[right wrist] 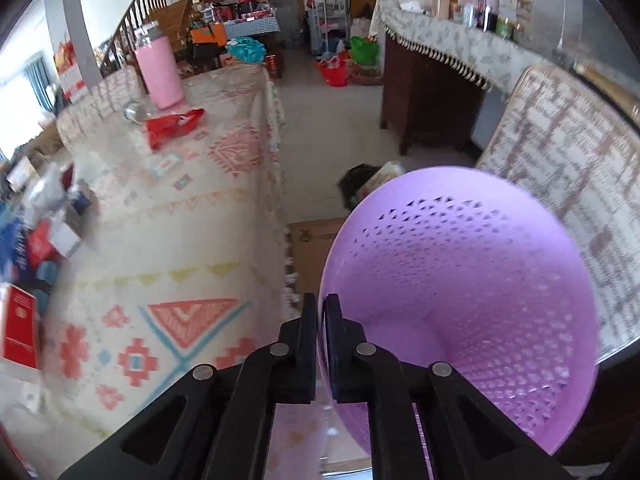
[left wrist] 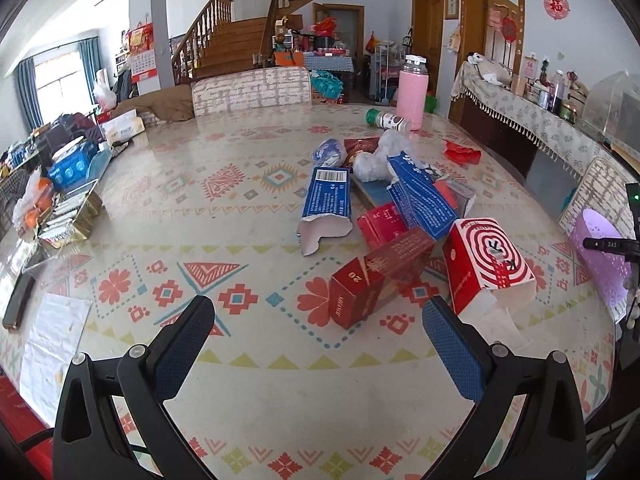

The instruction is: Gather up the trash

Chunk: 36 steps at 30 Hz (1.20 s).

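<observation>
Trash (left wrist: 384, 216): light, crushable cartons heaped mid-table (left wrist: 240, 380); take the red carton (left wrist: 372, 280) across its narrow faces. Left gripper (left wrist: 316, 344) stands open before it. Right gripper (right wrist: 320, 312) is clamped on the thin purple basket (right wrist: 460, 280) rim

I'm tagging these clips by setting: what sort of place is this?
Most likely a lived-in home, a dining or living room: a big table under a patterned cloth, a wooden staircase behind it, and a cluttered sideboard along the wall.

Perforated plastic basket (right wrist: 460, 288), glossy tablecloth (left wrist: 248, 240), cardboard boxes (left wrist: 376, 276)
</observation>
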### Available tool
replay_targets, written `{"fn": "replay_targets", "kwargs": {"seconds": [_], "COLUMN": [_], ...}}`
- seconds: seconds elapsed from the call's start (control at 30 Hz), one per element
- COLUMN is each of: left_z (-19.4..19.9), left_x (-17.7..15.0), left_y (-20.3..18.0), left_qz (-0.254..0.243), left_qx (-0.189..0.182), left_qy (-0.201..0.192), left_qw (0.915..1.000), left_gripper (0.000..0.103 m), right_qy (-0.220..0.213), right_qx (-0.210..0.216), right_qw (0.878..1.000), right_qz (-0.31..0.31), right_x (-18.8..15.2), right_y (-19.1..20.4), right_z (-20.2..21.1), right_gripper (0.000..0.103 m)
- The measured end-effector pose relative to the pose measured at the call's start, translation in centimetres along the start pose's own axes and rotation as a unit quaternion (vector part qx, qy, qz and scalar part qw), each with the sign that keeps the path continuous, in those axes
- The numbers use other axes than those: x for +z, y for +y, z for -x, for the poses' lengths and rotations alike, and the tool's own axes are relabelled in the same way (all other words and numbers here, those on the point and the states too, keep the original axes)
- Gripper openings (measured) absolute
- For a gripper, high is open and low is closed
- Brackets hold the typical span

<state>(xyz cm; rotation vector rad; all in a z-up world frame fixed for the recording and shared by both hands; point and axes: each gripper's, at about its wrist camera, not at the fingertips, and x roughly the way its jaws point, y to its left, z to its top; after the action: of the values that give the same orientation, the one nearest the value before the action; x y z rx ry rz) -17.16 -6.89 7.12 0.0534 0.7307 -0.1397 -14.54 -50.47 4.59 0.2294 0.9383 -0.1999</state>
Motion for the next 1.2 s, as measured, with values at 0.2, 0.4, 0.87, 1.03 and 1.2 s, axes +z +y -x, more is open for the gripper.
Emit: {"fn": "replay_targets", "kwargs": {"seconds": [0.2, 0.4, 0.87, 1.03, 1.2], "left_z": [-0.1, -0.4, -3.6, -5.3, -7.7], "left_x": [-0.3, -0.7, 2.4, 2.9, 2.3], "left_y": [0.6, 1.5, 2.2, -0.3, -2.1], "left_qz": [-0.001, -0.001, -0.055, -0.131, -0.171], "left_qx": [-0.002, 0.0, -0.067, -0.083, -0.088], "left_qy": [0.001, 0.001, -0.002, 0.004, 0.028], "left_qw": [1.0, 1.0, 0.9962, 0.9878, 0.9809], "left_gripper": [0.103, 0.103, 0.103, 0.103, 0.103], "right_qy": [0.005, -0.01, -0.069, -0.054, -0.069], "right_qx": [0.051, 0.012, 0.184, 0.227, 0.198], "right_qw": [0.999, 1.0, 0.975, 0.964, 0.967], "right_qz": [-0.012, 0.01, 0.106, 0.125, 0.145], "right_x": [-0.1, -0.4, -4.6, -6.5, -6.6], "right_y": [1.7, 3.3, 16.6, 22.5, 26.1], "right_z": [0.4, 1.0, 9.0, 7.8, 7.0], "right_gripper": [0.005, 0.007, 0.094, 0.094, 0.094]}}
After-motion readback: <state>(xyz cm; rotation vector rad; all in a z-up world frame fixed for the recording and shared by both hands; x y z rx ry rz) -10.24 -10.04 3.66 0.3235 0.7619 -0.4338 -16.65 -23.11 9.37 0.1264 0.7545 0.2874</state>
